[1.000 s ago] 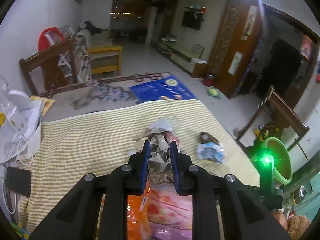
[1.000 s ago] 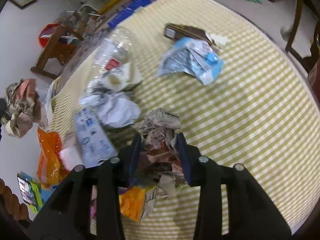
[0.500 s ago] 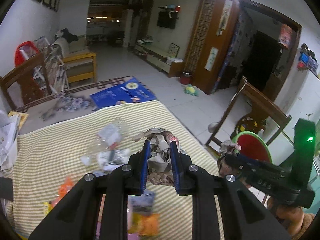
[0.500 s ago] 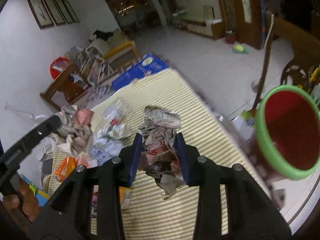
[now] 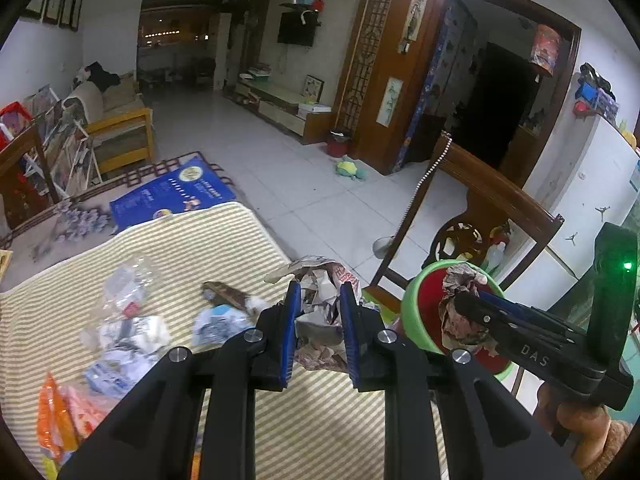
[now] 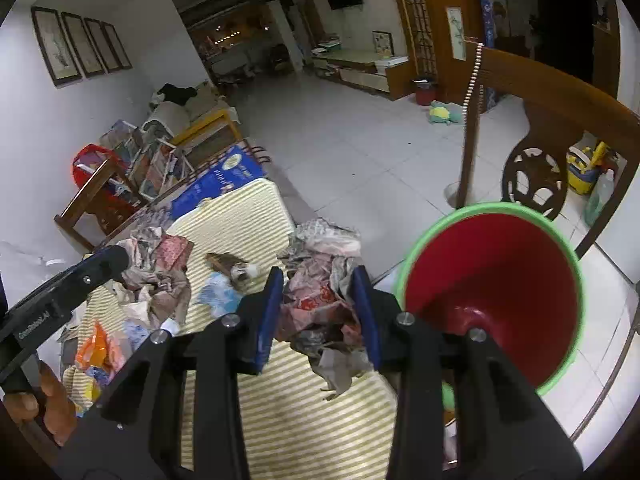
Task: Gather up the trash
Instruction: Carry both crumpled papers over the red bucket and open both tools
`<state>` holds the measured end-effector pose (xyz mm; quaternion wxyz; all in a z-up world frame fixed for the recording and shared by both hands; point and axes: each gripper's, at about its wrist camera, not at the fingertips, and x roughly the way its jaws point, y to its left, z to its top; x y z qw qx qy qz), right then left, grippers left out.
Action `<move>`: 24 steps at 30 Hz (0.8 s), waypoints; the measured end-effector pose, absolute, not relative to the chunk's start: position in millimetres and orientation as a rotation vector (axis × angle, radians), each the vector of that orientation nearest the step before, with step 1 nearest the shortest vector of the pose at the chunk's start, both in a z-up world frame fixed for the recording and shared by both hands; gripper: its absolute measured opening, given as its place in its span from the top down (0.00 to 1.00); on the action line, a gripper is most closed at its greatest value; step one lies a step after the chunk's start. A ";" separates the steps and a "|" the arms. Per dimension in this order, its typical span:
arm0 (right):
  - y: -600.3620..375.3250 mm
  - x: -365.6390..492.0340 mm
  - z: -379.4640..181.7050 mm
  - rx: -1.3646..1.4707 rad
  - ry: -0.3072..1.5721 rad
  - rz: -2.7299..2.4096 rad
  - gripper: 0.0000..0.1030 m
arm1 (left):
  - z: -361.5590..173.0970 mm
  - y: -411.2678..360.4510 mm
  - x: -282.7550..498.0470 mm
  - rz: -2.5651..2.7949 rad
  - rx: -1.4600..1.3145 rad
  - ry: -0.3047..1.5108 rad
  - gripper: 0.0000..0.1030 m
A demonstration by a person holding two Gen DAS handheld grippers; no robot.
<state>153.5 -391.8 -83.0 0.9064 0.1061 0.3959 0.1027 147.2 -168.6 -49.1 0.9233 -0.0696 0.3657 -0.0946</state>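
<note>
Beside the red bin (image 6: 492,292), each gripper clamps a paper wad: left gripper (image 5: 319,312) on wad (image 5: 320,320), right gripper (image 6: 320,304) on wad (image 6: 320,300). Light, soft and springy, loose flaps dangling; best pinched mid-bulk.

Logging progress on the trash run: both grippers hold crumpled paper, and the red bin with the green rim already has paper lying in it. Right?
Not quite: the bin is empty inside, as the right wrist view shows. Both the left gripper and right gripper do hold crumpled paper.

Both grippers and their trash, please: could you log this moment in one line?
left gripper: shut on crumpled paper | right gripper: shut on paper wad | red bin: empty
</note>
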 end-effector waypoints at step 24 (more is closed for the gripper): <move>-571.9 144.0 -104.0 0.368 0.784 -0.105 0.29 | -95.2 -362.2 208.8 -0.505 -0.039 0.899 0.82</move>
